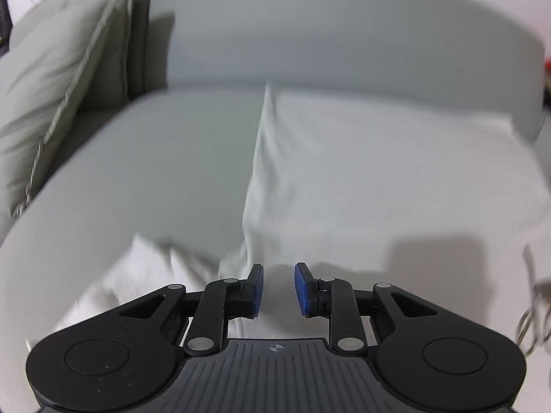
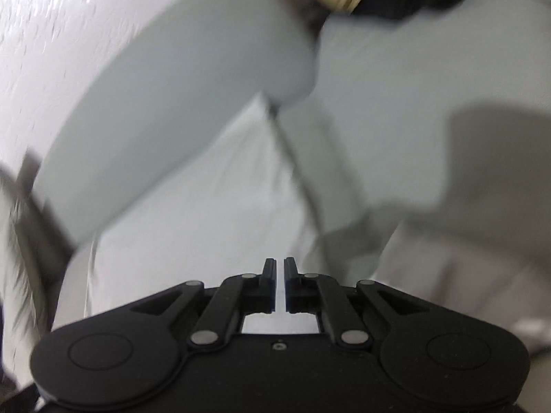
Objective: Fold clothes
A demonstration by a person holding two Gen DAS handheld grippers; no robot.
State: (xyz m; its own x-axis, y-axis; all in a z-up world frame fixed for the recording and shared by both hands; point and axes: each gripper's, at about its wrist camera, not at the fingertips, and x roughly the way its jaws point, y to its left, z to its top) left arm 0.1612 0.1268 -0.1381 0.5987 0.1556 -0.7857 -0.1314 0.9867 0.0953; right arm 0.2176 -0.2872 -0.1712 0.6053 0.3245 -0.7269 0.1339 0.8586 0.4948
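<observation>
On the grey sofa seat (image 1: 155, 158), toward the right: a white garment (image 1: 378, 179), spread flat, long straight edge running near to far, a rumpled piece (image 1: 144, 275) trailing at near left. Left gripper (image 1: 279, 289) just above the near hem, jaws parted to a moderate gap, nothing between the blue pads (image 1: 303, 292). Right gripper (image 2: 279, 284) over pale cloth (image 2: 206, 213), jaws almost together, only a thin slit; whether fabric is pinched, impossible to tell through the blur. Likely light, limp, thin cotton; prone to sag and wrinkle. Best taken at a hem corner. Cushion (image 1: 58, 79) at far left.
</observation>
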